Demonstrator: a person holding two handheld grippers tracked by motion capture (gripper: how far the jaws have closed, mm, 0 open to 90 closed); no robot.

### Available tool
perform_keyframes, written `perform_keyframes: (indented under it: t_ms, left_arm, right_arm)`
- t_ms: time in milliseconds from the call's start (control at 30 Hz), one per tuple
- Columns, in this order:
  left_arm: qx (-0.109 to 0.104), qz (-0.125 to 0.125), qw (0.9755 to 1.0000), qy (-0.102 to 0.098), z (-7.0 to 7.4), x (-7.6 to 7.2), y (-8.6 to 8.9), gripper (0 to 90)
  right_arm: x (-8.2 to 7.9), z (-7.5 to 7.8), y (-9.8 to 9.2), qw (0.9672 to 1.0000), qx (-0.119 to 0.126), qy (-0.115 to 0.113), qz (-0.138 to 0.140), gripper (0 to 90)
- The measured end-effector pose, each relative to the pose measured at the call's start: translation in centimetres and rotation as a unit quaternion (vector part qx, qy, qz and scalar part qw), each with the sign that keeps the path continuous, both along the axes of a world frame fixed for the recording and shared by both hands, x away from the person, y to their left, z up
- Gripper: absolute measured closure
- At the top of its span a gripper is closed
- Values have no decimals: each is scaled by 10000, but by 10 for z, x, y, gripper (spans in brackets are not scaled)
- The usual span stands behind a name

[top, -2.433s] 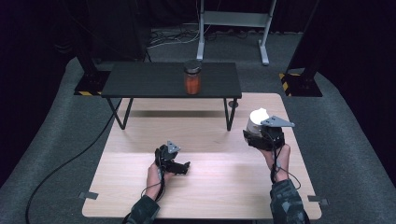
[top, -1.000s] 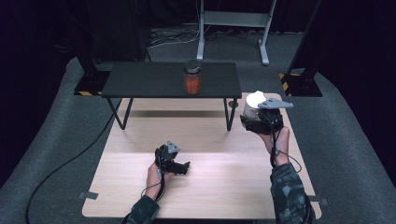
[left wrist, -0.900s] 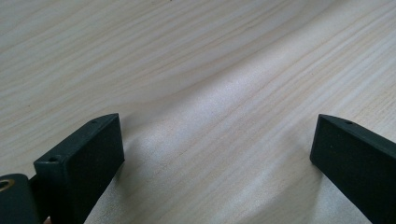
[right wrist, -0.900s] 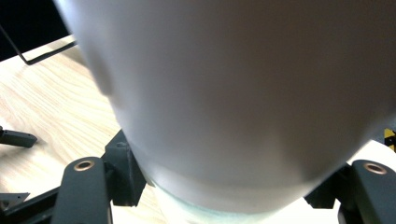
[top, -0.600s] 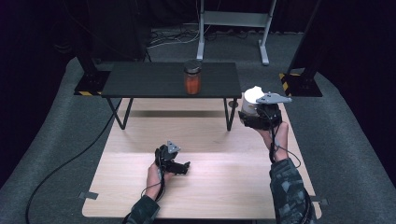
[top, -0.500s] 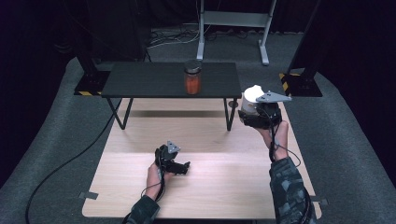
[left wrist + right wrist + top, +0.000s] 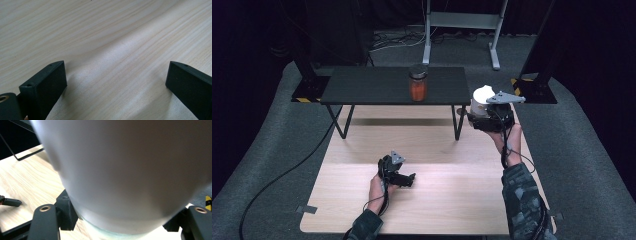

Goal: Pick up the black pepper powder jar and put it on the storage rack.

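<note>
My right gripper [image 7: 484, 107] is raised at the right end of the low black table [image 7: 362, 87], shut on a white cup [image 7: 481, 97]. In the right gripper view the white cup [image 7: 125, 170] sits very close between the black jaws, which press on its lower part. A jar [image 7: 417, 83] with orange contents and a dark lid stands on the black table. My left gripper [image 7: 408, 179] rests low on the wooden board [image 7: 437, 200], held by a hand. Its jaws stand wide apart over bare wood [image 7: 117, 62], with nothing between them.
The black table has thin metal legs [image 7: 458, 122] standing on the board. Grey carpet [image 7: 272, 150] surrounds the board, with a black cable [image 7: 277, 180] trailing at left. A metal stand [image 7: 462, 25] and dark posts stand behind the table.
My right gripper has carried the white cup up and away from the person, toward the right end of the black table. The left gripper has stayed put.
</note>
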State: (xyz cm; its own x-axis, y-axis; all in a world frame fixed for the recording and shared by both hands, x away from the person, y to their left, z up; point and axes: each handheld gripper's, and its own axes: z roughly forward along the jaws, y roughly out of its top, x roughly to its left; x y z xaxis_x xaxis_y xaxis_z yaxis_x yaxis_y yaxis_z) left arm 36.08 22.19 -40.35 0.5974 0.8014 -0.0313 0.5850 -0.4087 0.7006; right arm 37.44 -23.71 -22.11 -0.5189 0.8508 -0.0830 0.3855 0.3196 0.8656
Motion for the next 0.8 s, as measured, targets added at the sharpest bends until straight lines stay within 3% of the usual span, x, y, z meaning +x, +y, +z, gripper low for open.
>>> perform_keyframes:
  t_ms: [800]
  left_arm:
    - [0,-5,10000,-1,0,0,0,30]
  right_arm:
    - [12,22,4,9999,93,-42,90,298]
